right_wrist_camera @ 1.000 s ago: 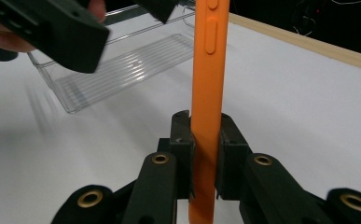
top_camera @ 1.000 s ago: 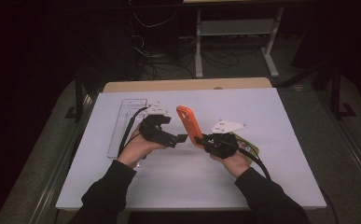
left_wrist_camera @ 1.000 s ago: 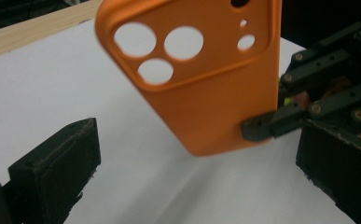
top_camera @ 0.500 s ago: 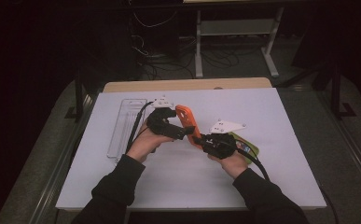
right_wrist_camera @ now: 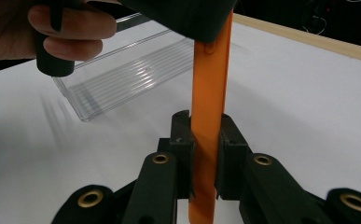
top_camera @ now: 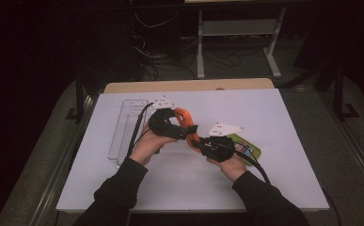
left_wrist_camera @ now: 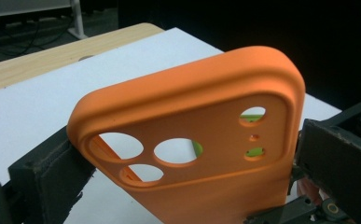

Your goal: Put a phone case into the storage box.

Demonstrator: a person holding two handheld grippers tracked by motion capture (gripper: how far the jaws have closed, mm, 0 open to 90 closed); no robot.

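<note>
Orange phone case (top_camera: 185, 121) is held off the white table (top_camera: 283, 122), between the two grippers, near the table's middle. Right gripper (right_wrist_camera: 205, 140): jaws clamped on the thin edge of the case, pads pressing it from both sides; the case stands upright between them in the right gripper view. Left gripper (top_camera: 189, 130): in the left gripper view its jaws flank the camera-cutout end of the case, one on each long side, right jaw against the edge; the left jaw looks to touch but contact cannot be confirmed, so grasp cannot be told. Left hand (top_camera: 147, 143) wraps that gripper's handle. Clear plastic tray (top_camera: 125, 129) lies on the table to the left of the hands, apart from the case. Green packaging card (top_camera: 248, 148) lies flat just beyond the right hand (top_camera: 230, 165).
</note>
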